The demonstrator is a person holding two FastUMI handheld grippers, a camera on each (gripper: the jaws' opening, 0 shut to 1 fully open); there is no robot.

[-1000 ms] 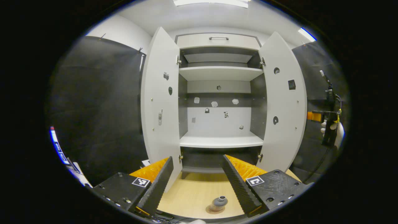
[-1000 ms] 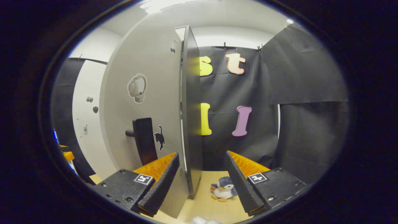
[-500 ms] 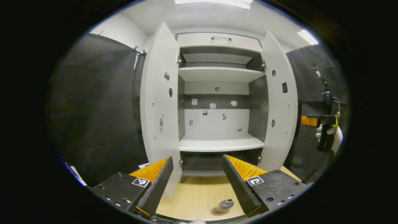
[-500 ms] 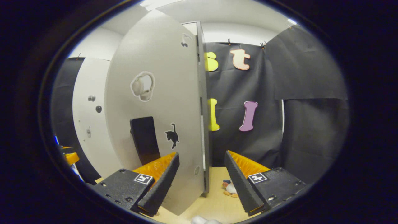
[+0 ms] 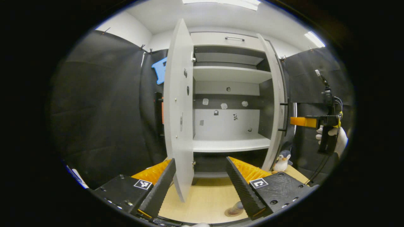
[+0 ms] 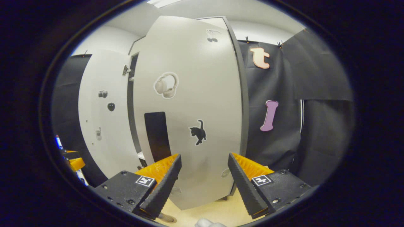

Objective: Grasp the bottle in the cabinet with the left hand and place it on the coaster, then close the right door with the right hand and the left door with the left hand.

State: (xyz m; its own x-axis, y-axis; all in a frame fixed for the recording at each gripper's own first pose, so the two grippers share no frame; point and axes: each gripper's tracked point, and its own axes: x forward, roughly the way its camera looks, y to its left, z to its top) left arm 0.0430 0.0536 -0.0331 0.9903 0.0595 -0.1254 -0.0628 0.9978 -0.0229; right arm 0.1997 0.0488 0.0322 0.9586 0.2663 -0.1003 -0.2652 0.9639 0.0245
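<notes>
bottle [image 5: 237,208] sits on its coaster [image 5: 233,213] (mostly hidden), left door [image 5: 178,110] and right door [image 5: 275,104] both hanging open

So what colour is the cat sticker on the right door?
Black, clearest in the right gripper view: cat sticker.

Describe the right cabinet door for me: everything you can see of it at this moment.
The right door is a tall, flat, light grey panel, matte like laminate, with a darker edge. Its outer face carries a dark vertical handle, a headphones sticker and a black cat sticker. In the left gripper view it stands nearly edge-on, partly swung toward the cabinet but not shut. The right claw, fingers apart, faces its outer face; contact cannot be told.
</notes>
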